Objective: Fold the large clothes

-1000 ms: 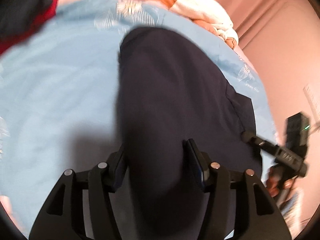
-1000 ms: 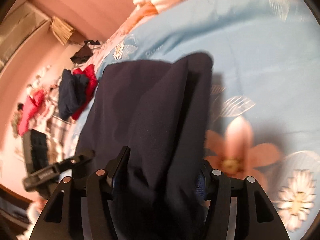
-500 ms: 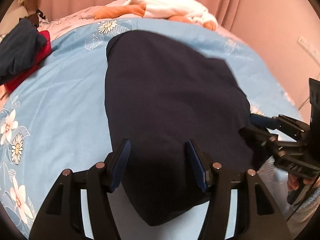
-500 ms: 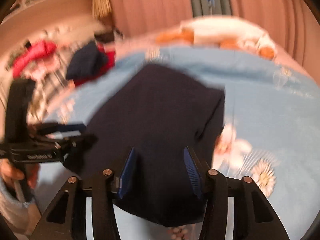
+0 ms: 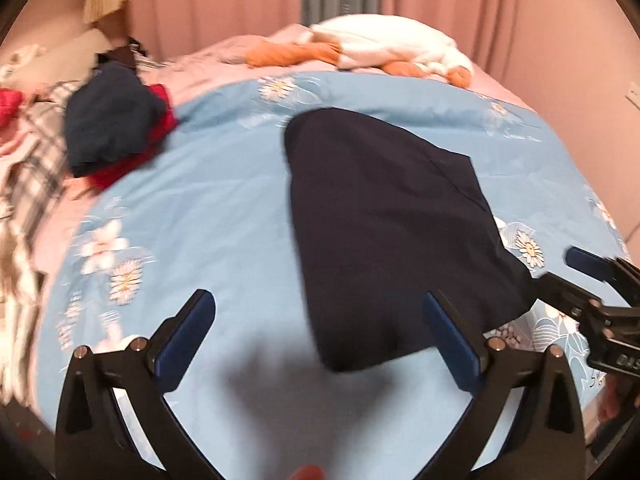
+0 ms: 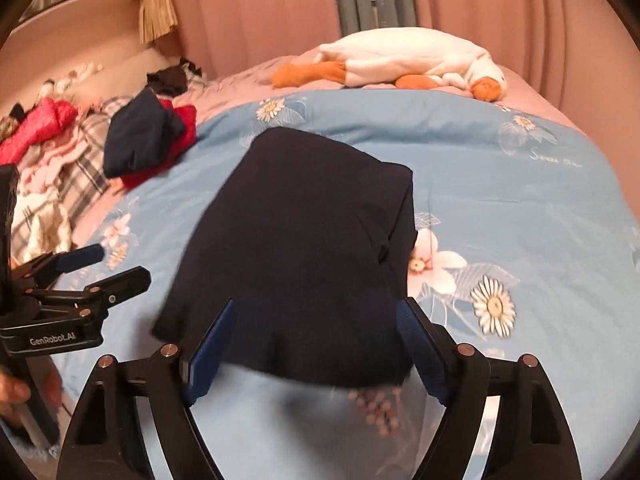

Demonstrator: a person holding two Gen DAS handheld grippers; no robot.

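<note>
Left wrist view
- Left hand-held gripper (image 5: 320,322): jaws spread wide, holding nothing; lower centre of the frame, above bare blue duvet (image 5: 208,200).
- Dark navy garment (image 5: 384,216): lies flat on the duvet, centre to right of frame, its near rounded end between the two fingertips but not gripped.
- Right hand-held gripper (image 5: 556,272): enters at the right edge, tips at the garment's lower right corner; whether it touches the cloth cannot be told.
- Background: white plush goose (image 5: 384,46) at top centre; heap of navy and red clothes (image 5: 116,136) at upper left.

Right wrist view
- Right hand-held gripper (image 6: 312,332): jaws parted, empty, lower centre, over the garment's near hem.
- Garment: folded panel in the middle of the frame, right edge doubled with a small pucker.
- Left hand-held gripper: left edge, jaws apart, near the garment's left corner.

Risk assessment
- Uneven fold: a grip on only the top layer at the doubled right edge would likely drag the layers apart.
- Misalignment: unequal pull from the two sides would probably skew the panel.
- Soft bedding: pinching the duvet together with the hem appears possible.
</note>
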